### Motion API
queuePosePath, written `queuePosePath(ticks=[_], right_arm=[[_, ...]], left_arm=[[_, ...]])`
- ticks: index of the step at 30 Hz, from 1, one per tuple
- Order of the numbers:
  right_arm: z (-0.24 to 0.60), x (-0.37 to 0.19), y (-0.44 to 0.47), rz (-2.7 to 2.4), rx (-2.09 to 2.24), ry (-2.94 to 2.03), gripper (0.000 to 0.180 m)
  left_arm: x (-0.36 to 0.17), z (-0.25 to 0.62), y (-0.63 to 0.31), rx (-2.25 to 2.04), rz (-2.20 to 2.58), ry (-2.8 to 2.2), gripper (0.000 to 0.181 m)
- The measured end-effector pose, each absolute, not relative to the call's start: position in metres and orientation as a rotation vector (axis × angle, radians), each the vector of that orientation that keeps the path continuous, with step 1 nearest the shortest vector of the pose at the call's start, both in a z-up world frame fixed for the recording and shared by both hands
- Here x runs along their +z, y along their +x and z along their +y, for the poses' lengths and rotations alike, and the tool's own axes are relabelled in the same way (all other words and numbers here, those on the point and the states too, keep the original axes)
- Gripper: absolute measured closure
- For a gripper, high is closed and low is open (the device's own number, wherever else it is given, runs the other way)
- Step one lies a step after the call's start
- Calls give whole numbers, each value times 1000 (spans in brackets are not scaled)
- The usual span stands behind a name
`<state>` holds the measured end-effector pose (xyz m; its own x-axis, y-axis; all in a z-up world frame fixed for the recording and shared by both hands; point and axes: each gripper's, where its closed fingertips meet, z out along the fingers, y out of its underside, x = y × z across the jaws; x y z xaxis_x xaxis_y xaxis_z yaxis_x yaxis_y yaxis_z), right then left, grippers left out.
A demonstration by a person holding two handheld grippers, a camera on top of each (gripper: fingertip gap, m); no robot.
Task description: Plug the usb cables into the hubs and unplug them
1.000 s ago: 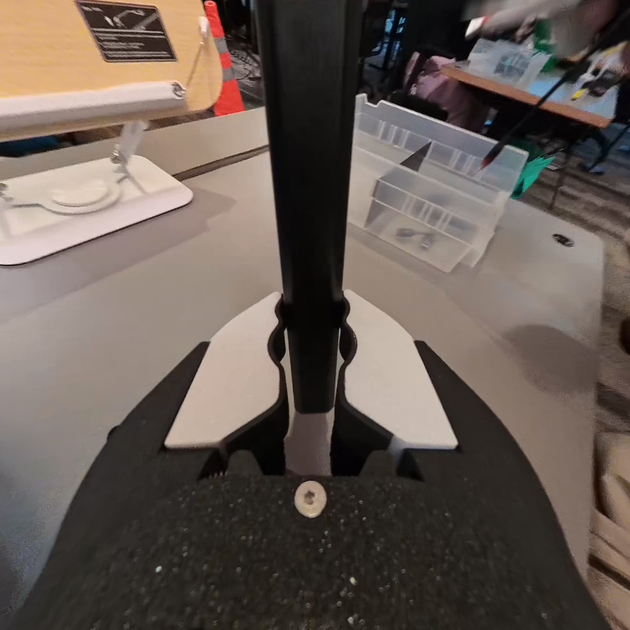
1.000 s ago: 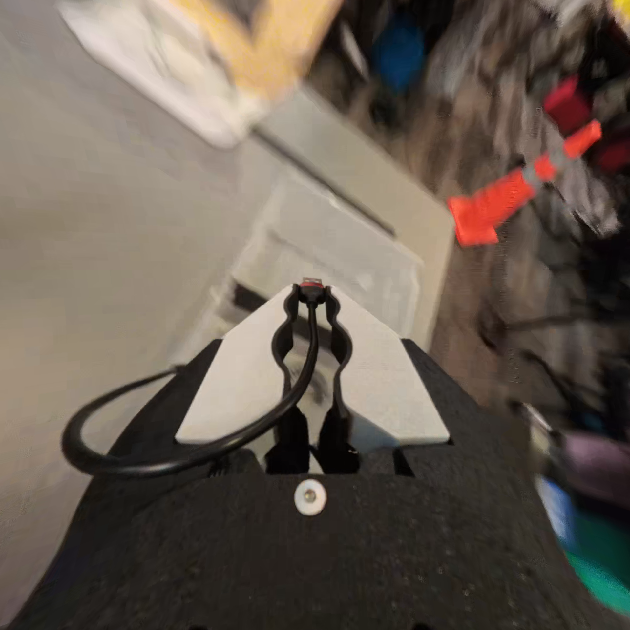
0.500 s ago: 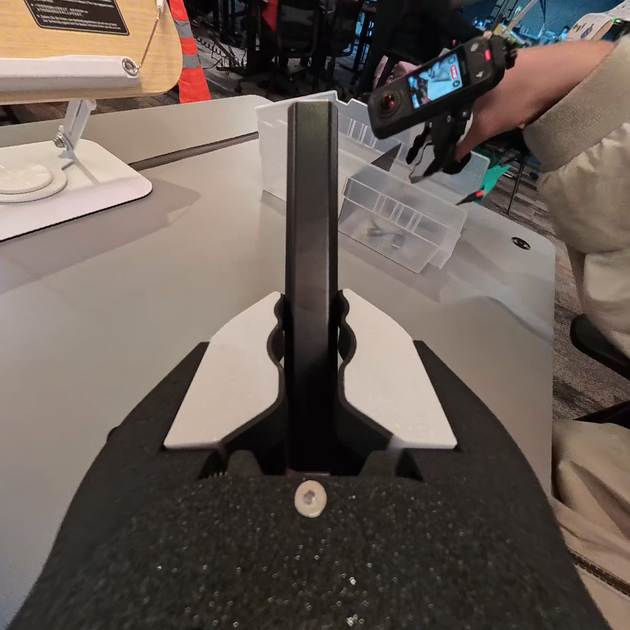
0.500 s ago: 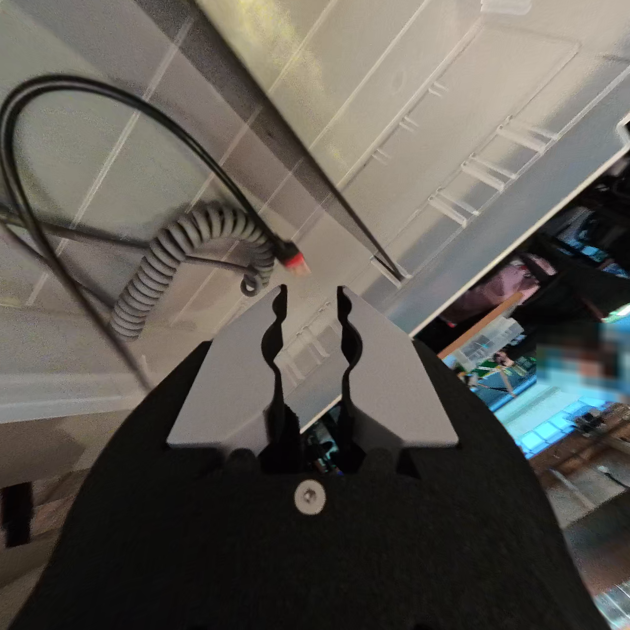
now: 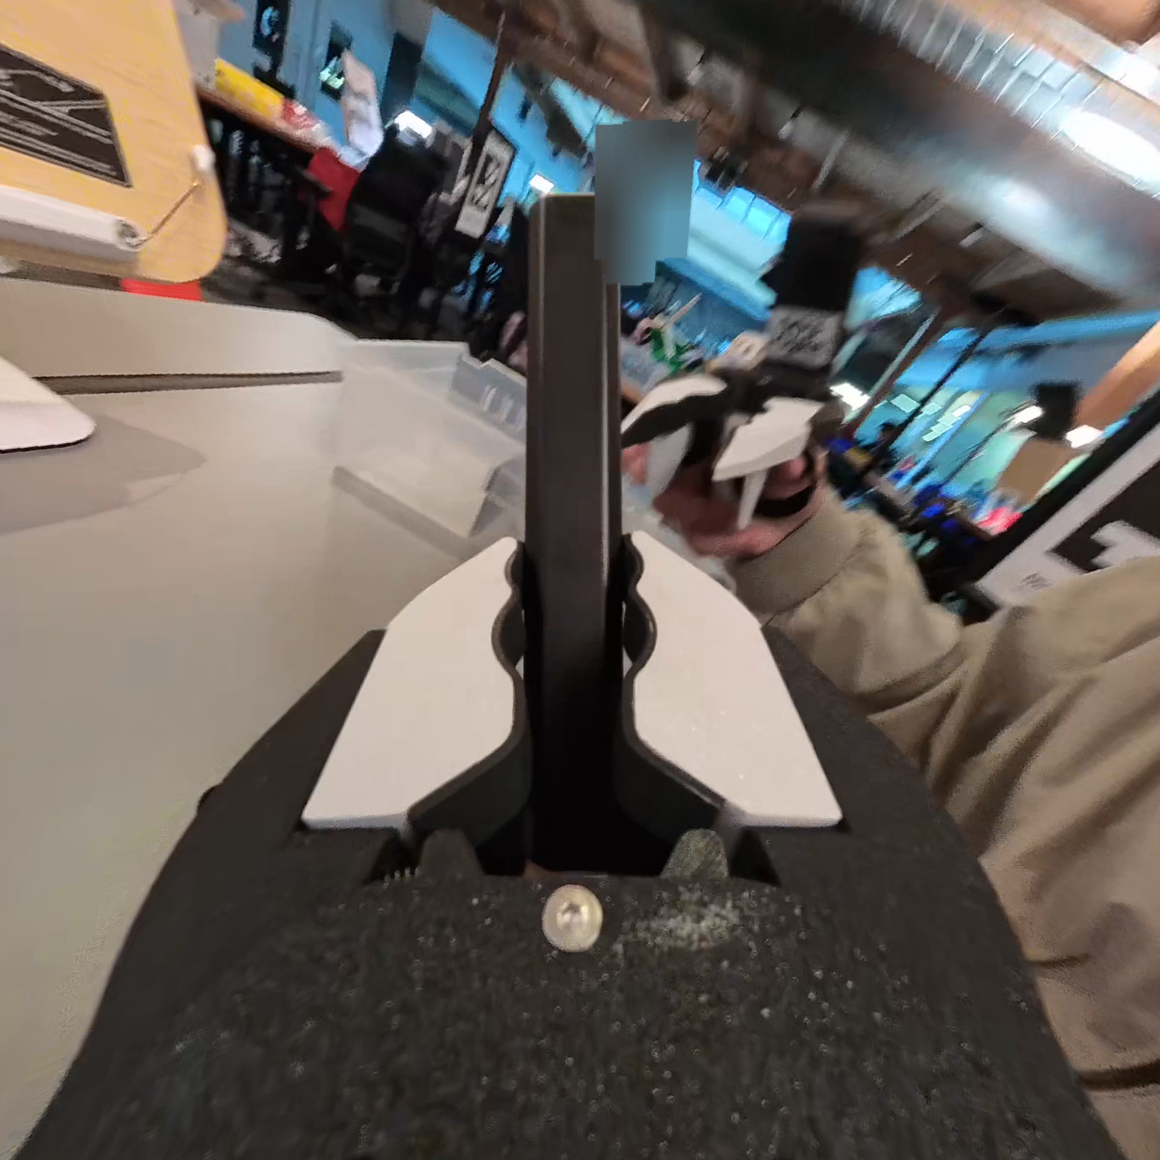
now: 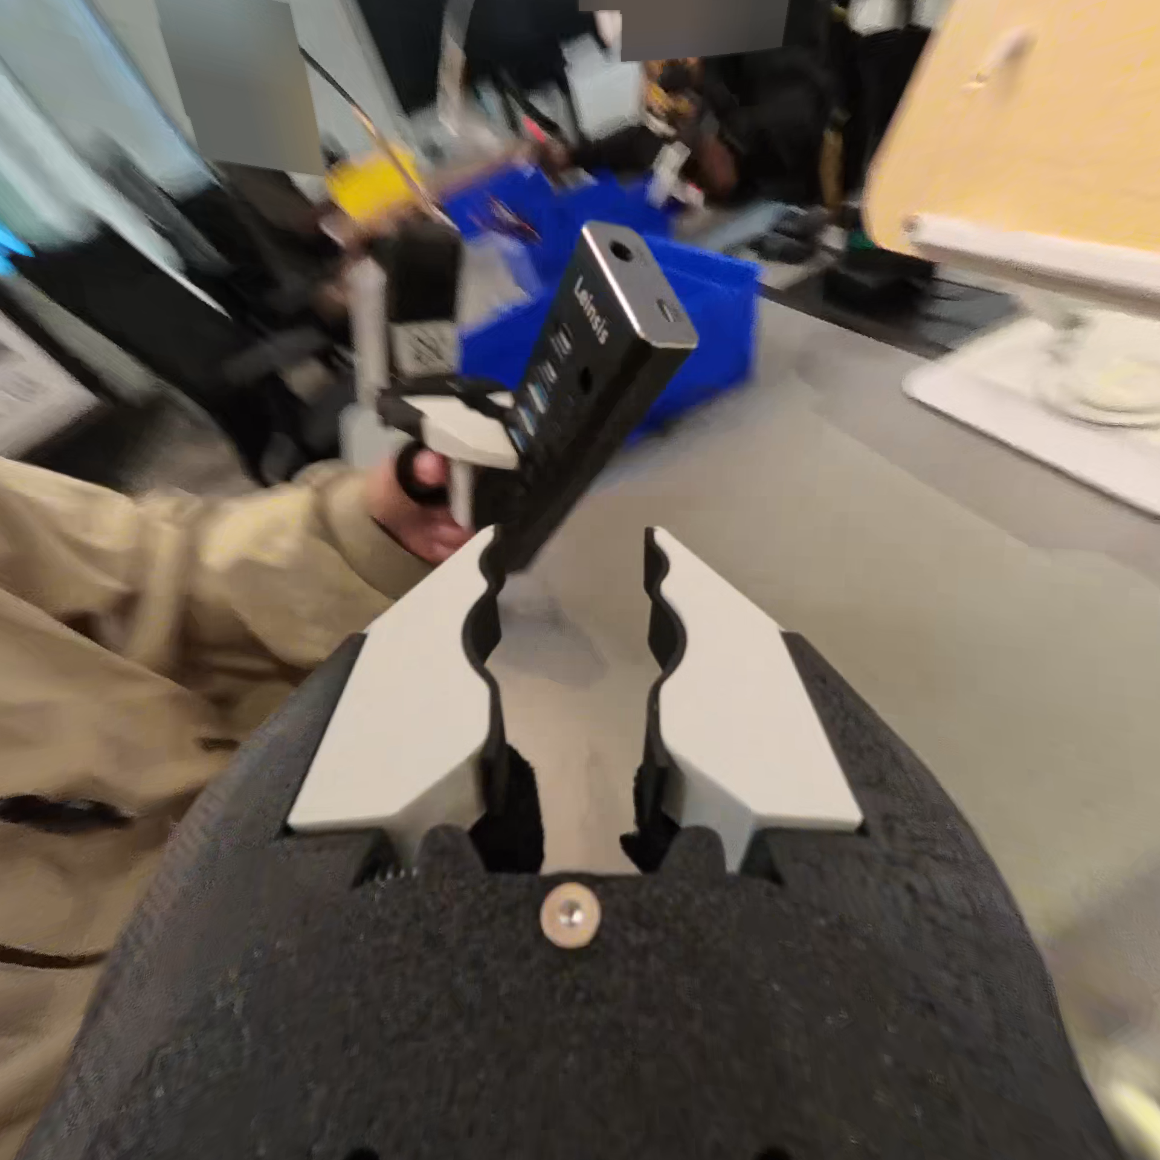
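Left wrist view: the left tool point(image 5: 568, 565) is pressed onto a black hub point(image 5: 568, 439), which stands straight out ahead between its fingers, long axis in line with them, far end lifted clear of the grey table point(image 5: 157, 596). To the right of the hub and a little beyond it hangs the right tool point(image 5: 722, 439), blurred, gripped by a hand point(image 5: 722, 508) in a tan sleeve. A clear plastic bin point(image 5: 427, 452) lies ahead on the left, a white stand base point(image 5: 37, 414) further left. No cable shows here.

Right wrist view: the right tool point(image 6: 571, 546) is spread and holds nothing; bare table shows between its fingers. The hub point(image 6: 590, 389) lies ahead and slightly left, tilted with its far end leaning right, its row of ports on the side facing this tool. The left tool point(image 6: 496, 433) pinches it near the lower end. No usb cable is visible, so the hub seems unplugged or not yet plugged. I judge the right tool the nearer free one. There is open table ahead and to the right; the white stand base point(image 6: 1036, 402) sits well off right, and a blue bin point(image 6: 703, 295) beyond the table edge.
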<state>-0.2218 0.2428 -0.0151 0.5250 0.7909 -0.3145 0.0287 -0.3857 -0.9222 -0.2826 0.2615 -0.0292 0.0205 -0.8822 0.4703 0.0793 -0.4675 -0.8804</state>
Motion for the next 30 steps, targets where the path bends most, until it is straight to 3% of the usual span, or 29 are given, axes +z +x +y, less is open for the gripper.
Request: queuePosePath(ticks=[3, 6, 7, 8, 11, 12, 13, 16, 20, 23, 30], right_arm=[[251, 1, -253, -582, 1371, -1626, 128], [258, -2, -280, -638, 1418, -1573, 127], [261, -5, -288, -664, 1388, -1591, 131], [260, 0, -294, -681, 1396, -1560, 150], [272, -6, -292, -652, 1358, -1647, 153], [276, -5, -283, -646, 1318, -1669, 153], [281, 0, -268, -631, 1272, -1686, 154], [299, 42, -201, -579, 972, -1702, 153], [326, 75, -78, -756, 96, -1887, 153], [341, 53, -12, -1055, -341, -2072, 153], [372, -77, 57, -1591, -514, -2466, 153]], left_arm=[[-9, 251, -285, -1778, 780, -1380, 154], [-7, 245, -281, -1849, 764, -1356, 154], [-11, 244, -278, -1831, 782, -1376, 153], [-15, 246, -275, -1803, 791, -1400, 153], [-17, 264, -284, -1697, 696, -1443, 151], [-17, 272, -292, -1632, 666, -1460, 141], [-18, 275, -300, -1571, 659, -1491, 134], [-31, 265, -323, -1414, 721, -1605, 136], [-61, 236, -350, -1297, 703, -1694, 145], [-78, 224, -361, -1321, 648, -1735, 149], [-77, 234, -368, -1406, 555, -1750, 149]])
